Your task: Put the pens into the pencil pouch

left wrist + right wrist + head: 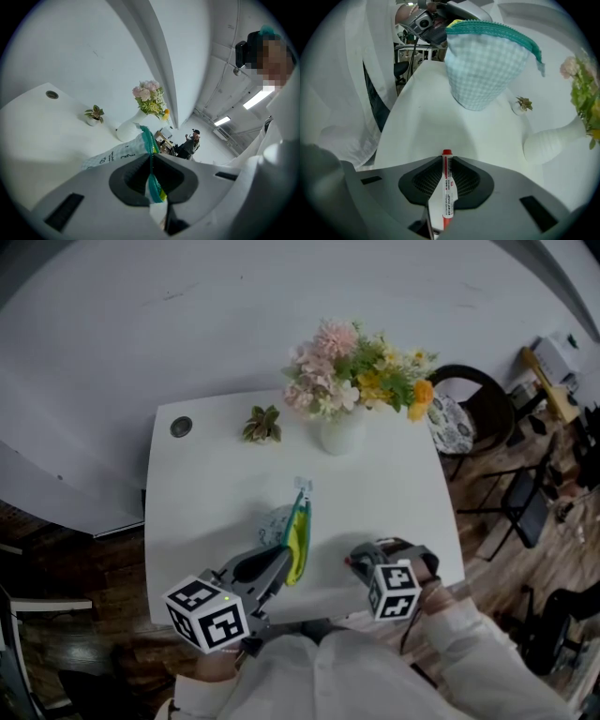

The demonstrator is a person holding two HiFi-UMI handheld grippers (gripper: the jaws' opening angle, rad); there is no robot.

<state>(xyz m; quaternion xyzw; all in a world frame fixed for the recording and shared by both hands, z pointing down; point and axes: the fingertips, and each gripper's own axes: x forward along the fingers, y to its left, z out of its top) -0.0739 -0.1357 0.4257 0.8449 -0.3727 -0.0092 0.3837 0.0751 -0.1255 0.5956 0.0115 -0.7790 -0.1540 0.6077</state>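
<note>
1. Your pen, white-barrelled with red ends, sits lengthwise between the pads of your right claw, which is clamped on it. Its red tip pokes out past the pads toward the bench.
2. The pencil pouch, pale blue check with a teal zipper and a yellow-green lining, is just left of that claw, over the near middle of the bench. Its mouth gapes a little along the zipper.
3. Your left claw is closed on the pouch's teal zipper edge. The fabric runs straight through the narrow slit between the pads and fans out beyond them.
4. The two claws are near each other at the bench's front edge, the right one pointing steeply down, the left one nearly level.
5. Farther back, a white vase of pink and yellow flowers stands upright, with a small potted plant beside it on the left.
6. A round dark grommet sits in the far left corner of the bench.
</note>
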